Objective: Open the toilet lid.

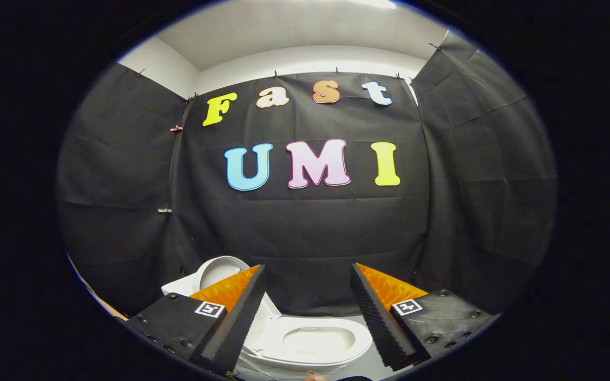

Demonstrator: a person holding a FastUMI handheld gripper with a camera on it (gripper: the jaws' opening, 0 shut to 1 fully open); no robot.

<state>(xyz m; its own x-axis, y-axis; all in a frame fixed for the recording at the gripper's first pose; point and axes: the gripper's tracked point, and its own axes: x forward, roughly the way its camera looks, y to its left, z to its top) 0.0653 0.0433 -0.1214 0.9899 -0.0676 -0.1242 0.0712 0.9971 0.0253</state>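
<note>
Claw [307,275] spread wide, gripping nothing, ridged fingers [376,317] apart. Beyond and between them, glossy oval toilet [315,341], rounded lid [220,271] apparently raised, partly hidden behind one finger.

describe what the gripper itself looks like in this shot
The gripper has two wedge-shaped fingers that taper toward their tips, with ribbed, sawtooth-textured pads on the inner faces. Each finger sits on a dark flat mounting block with visible screw heads, and each block carries a small square black-and-white marker. No cables show. The fingers stand apart, open.
</note>
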